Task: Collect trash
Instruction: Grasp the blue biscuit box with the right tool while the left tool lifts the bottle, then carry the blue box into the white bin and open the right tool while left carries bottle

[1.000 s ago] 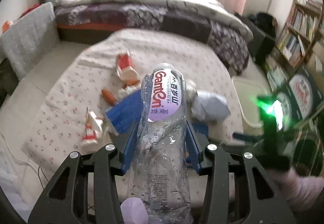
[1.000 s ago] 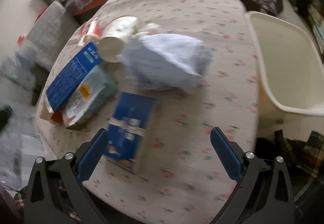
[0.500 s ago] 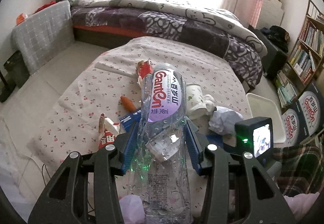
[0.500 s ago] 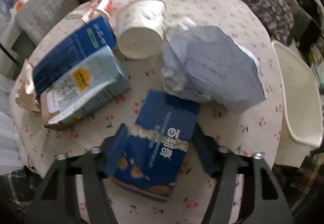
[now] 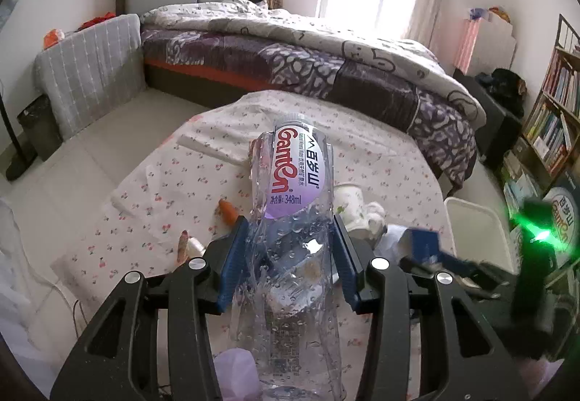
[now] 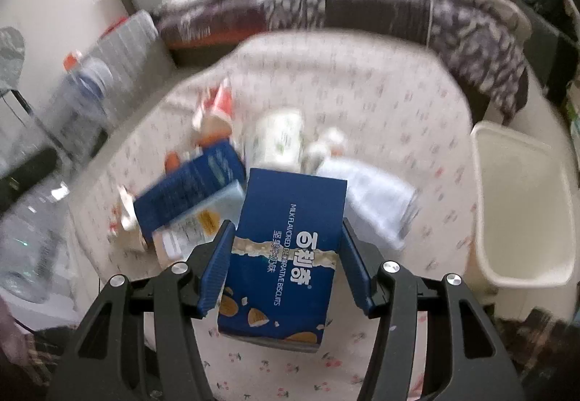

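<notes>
1. The left gripper [image 5: 290, 256] is closed nearly all the way on a crumpled clear bottle [image 5: 293, 219]; its blue pads press into the bottle's sides, the cap end pointing away from the camera.
2. The bottle is held up over the near edge of the table [image 5: 362, 132], which is covered with a cherry-print cloth.
3. The right gripper [image 6: 286, 267] stands about half open, clamped on a blue box [image 6: 286, 248]; both pads lie flat against its long sides.
4. The box is clear of the cloth, above the table's near edge in the right wrist view.
5. Left on the table: a paper cup [image 6: 279, 140] on its side, a crumpled paper [image 6: 377, 198] just right of it, a second blue box [image 6: 188, 190] on a pale carton [image 6: 195, 223], and a red-and-white wrapper [image 6: 217, 107] farther back.
6. A cream bin [image 6: 522, 212] stands just beside the table's right edge, open at the top.
7. In the left wrist view the right gripper shows at the lower right with the blue box in it, blurred.
8. The right wrist view is blurred around the edges, so small items there are hard to name.
</notes>
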`<state>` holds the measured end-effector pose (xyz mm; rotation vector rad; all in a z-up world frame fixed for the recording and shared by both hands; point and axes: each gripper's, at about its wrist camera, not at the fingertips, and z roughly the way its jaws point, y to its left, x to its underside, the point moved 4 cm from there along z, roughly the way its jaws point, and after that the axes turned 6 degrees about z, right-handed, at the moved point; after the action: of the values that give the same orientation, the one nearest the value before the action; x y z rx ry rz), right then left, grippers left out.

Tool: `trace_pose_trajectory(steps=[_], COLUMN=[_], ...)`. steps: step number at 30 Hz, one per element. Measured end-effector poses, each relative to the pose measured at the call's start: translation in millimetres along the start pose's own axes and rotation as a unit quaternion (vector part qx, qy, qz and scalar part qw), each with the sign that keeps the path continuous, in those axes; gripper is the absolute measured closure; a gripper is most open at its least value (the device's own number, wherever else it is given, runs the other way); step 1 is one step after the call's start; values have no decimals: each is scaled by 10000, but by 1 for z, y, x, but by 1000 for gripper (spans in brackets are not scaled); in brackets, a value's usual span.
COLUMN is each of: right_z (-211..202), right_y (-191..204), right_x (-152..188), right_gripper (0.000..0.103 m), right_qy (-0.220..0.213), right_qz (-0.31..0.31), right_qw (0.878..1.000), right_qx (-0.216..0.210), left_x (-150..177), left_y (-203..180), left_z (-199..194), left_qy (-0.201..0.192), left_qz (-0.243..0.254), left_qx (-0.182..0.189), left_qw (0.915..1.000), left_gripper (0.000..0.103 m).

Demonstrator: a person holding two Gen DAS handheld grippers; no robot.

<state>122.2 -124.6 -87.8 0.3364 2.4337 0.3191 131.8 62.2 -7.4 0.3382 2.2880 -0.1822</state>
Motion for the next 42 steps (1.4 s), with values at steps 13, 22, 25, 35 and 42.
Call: trace_pose_trajectory(steps=[13, 22, 25, 35, 42], right_z=[-59, -59, -60, -113, -150], right_y=[-81, -186, -218, -321, -365], right_x=[-77, -83, -85, -90, -82], right_gripper=[47, 46, 38, 19, 16], right_qy=[-812, -609, -562, -1106, -1529], right_qz=[-28, 636, 1074, 2970, 3512], right_qw=[9933, 9849, 9787, 9407, 9163], right_qx=[821, 1491, 1657, 1210, 1165], left_x=[-8, -12, -14, -21, -18], left_y=[-45, -98, -123, -207, -290], left_z=[20, 46, 52, 78, 101], left_qy=[-14, 153, 180, 379, 648], left_qz=[231, 508, 706, 1129, 1424], left_qx=[100, 335, 445, 897, 1456], left_qw=[9997, 9980, 9964, 9888, 9769], left_gripper=[59, 59, 59, 59, 59])
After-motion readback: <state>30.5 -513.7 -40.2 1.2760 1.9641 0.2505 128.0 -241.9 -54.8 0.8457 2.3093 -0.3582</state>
